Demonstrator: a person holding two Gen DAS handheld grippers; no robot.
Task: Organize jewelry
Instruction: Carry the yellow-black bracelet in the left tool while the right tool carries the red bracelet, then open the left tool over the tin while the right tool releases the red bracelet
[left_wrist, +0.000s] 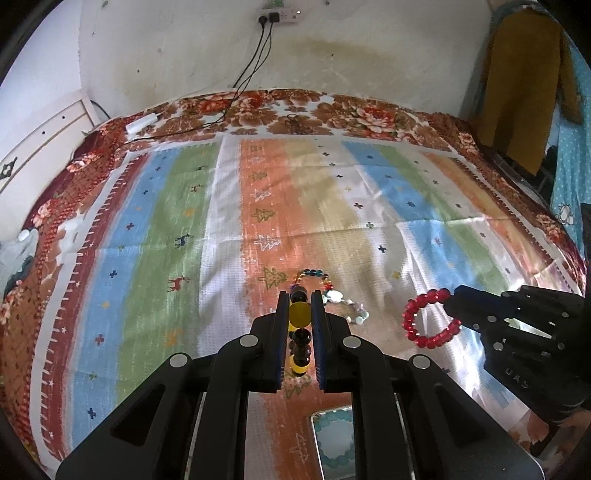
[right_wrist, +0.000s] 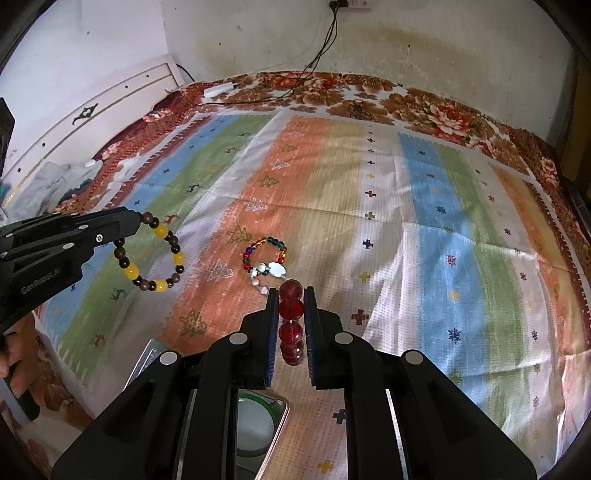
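Nearest the left camera, my left gripper is clamped on a yellow-and-brown bracelet, lifted above the striped cloth. At 3 o'clock, my right gripper pinches a red bracelet. At 12 o'clock, on the cloth, lie a multicoloured bracelet and, touching it, a pale bracelet.

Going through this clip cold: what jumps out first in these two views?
Both grippers hold bracelets above the striped cloth: the left gripper is shut on a yellow-and-brown bead bracelet, the right gripper on a red bead bracelet. Between them, a multicolored bracelet and a pale one lie on the orange stripe.
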